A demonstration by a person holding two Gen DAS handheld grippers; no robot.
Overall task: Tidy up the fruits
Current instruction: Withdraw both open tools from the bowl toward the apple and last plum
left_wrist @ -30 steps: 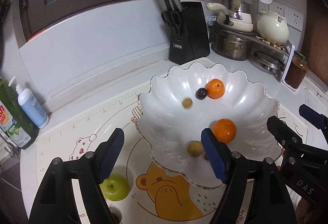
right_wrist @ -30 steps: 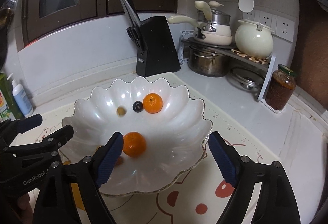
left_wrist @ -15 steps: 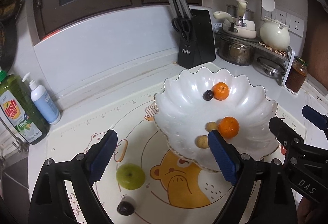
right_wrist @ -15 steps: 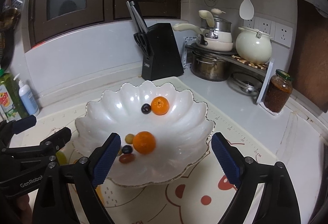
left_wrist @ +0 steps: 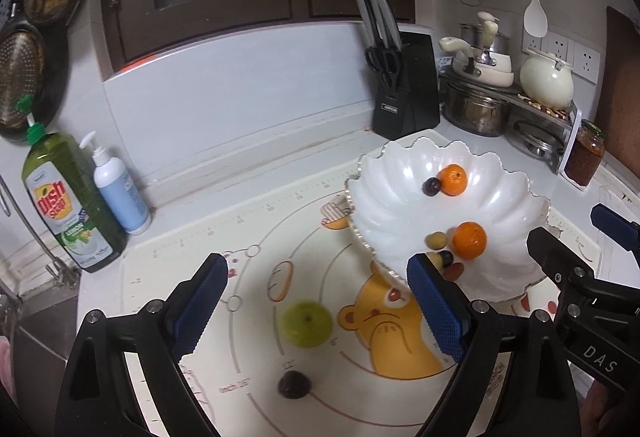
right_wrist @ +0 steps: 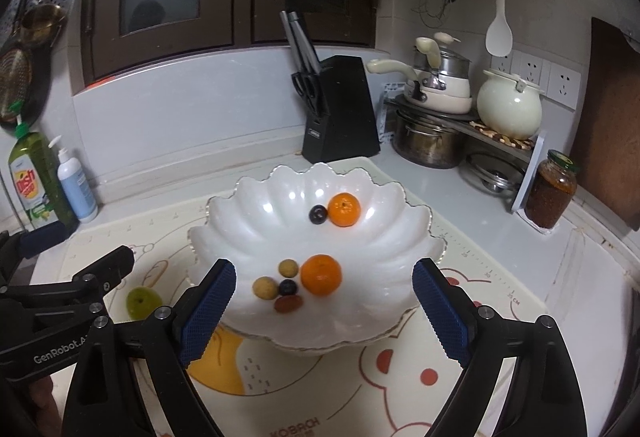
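A white scalloped bowl [left_wrist: 508, 197] [right_wrist: 260, 221] stands on the bear-print mat. It holds two oranges [right_wrist: 321, 274] [right_wrist: 344, 210], a dark plum [right_wrist: 318, 214] and several small fruits [right_wrist: 287, 268]. A green apple [left_wrist: 306, 323] [right_wrist: 139, 301] and a dark plum [left_wrist: 294, 383] lie on the mat left of the bowl. My left gripper [left_wrist: 320, 307] is open and empty, above the apple. My right gripper [right_wrist: 324, 311] is open and empty, over the bowl's near rim.
A dish soap bottle [left_wrist: 66, 201] and a pump bottle [left_wrist: 118, 193] stand at the back left by the sink. A black knife block [left_wrist: 404, 89], a rack of pots [right_wrist: 440, 125] and a jar [right_wrist: 552, 191] stand at the back right.
Both grippers have drawn back and up from the bowl. The left view has swung left, so the apple and loose plum now lie between its fingers. Small fruits have rolled beside the near orange.
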